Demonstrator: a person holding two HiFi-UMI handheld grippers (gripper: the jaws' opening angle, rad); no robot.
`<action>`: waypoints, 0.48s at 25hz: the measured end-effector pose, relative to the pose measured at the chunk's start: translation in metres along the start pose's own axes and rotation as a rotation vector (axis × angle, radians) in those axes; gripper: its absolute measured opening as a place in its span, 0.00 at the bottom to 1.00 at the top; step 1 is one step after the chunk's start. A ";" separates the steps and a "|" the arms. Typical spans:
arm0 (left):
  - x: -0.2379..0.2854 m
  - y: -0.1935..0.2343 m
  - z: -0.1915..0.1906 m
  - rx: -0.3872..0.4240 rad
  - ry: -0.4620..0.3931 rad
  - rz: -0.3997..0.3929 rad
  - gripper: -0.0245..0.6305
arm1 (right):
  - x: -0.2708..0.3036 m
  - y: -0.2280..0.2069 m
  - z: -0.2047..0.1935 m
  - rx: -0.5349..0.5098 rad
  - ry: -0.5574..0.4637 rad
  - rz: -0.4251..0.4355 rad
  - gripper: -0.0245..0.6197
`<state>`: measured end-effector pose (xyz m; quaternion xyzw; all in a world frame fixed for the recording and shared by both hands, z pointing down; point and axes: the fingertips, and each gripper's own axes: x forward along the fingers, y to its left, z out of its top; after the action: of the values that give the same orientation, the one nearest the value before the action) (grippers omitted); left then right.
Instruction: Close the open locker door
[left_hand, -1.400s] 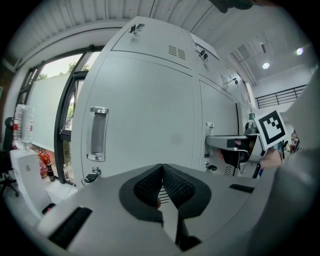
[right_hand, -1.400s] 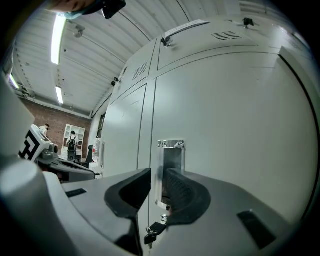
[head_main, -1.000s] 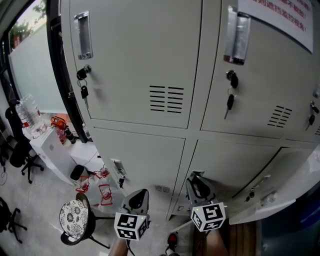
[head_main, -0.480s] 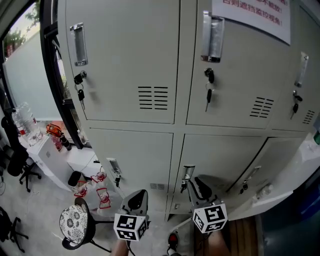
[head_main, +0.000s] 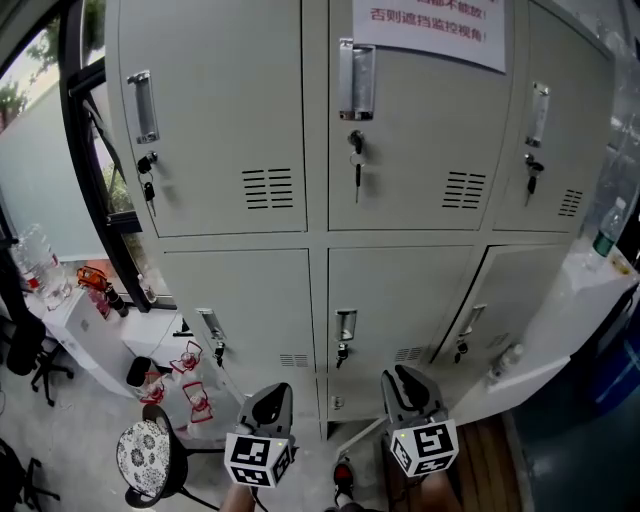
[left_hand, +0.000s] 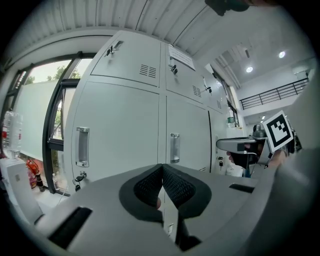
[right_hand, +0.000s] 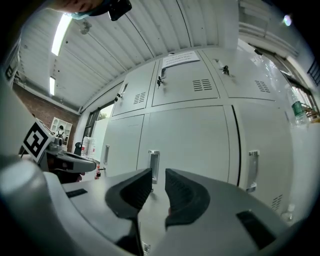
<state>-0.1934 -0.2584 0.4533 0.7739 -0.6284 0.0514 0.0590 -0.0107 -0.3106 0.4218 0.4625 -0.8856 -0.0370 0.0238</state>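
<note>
A bank of grey lockers fills the head view. At its lower right one pale door stands swung out from the bank, its handle near the low edge. Both grippers are held low in front of the bottom row, apart from every door. My left gripper is shut, its pads meeting with nothing in them. My right gripper has a narrow gap between its jaws, which are closing on nothing. It faces a closed lower door's handle.
Keys hang in the upper locks. A paper notice is stuck on the top middle door. At left are a black window frame, a white unit, an office chair and a patterned stool. A bottle stands at right.
The head view has swung to the right: the lockers slid left in the picture and the swung-out door at lower right shows more fully. Both grippers stay low in about the same place.
</note>
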 end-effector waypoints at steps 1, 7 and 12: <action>-0.005 -0.005 0.000 0.005 -0.004 -0.007 0.07 | -0.010 -0.001 -0.002 -0.004 0.000 -0.011 0.17; -0.034 -0.037 -0.009 0.051 -0.005 -0.057 0.07 | -0.064 0.000 -0.015 0.013 0.015 -0.064 0.15; -0.058 -0.053 -0.018 0.066 0.002 -0.074 0.07 | -0.099 0.008 -0.024 0.024 0.022 -0.083 0.10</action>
<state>-0.1535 -0.1893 0.4606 0.7981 -0.5973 0.0706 0.0361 0.0417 -0.2258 0.4461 0.4995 -0.8656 -0.0223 0.0267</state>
